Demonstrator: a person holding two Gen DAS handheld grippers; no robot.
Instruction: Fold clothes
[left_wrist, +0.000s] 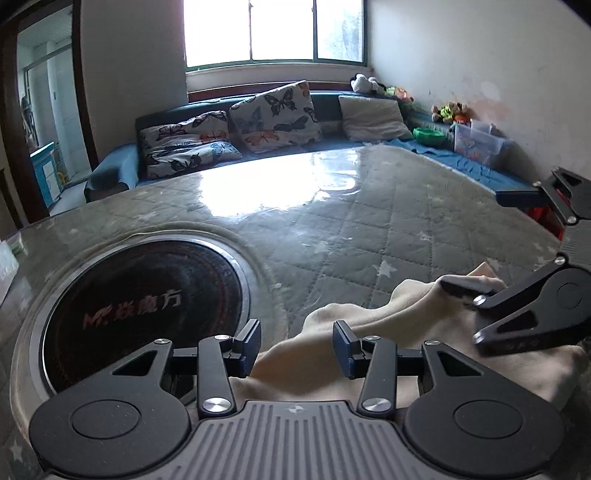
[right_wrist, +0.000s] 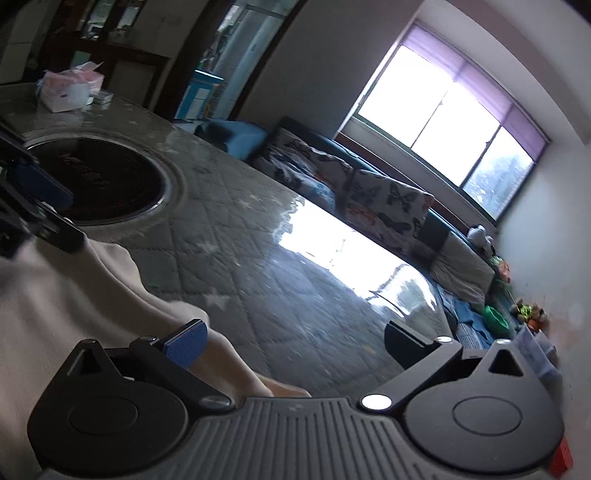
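A cream garment (left_wrist: 406, 332) lies bunched on the near right of the table (left_wrist: 332, 229). My left gripper (left_wrist: 295, 347) hovers over the garment's left edge. Its jaws stand apart, and cloth lies loosely between and below them without being pinched. My right gripper (left_wrist: 491, 240) comes in from the right, wide open, with its lower finger resting on top of the garment. In the right wrist view the right gripper (right_wrist: 295, 343) is open. Its blue pad (right_wrist: 188, 343) sits against the garment (right_wrist: 74, 295), and the other finger is over bare table. The left gripper's pad (right_wrist: 40, 184) shows at the left edge.
The table has a quilted grey cover under glossy plastic, with a round black hotplate (left_wrist: 147, 306) sunk in at the left. A tissue pack (right_wrist: 70, 90) stands at its far corner. Behind the table is a blue sofa with butterfly cushions (left_wrist: 273, 114), plush toys and a plastic box (left_wrist: 476, 142).
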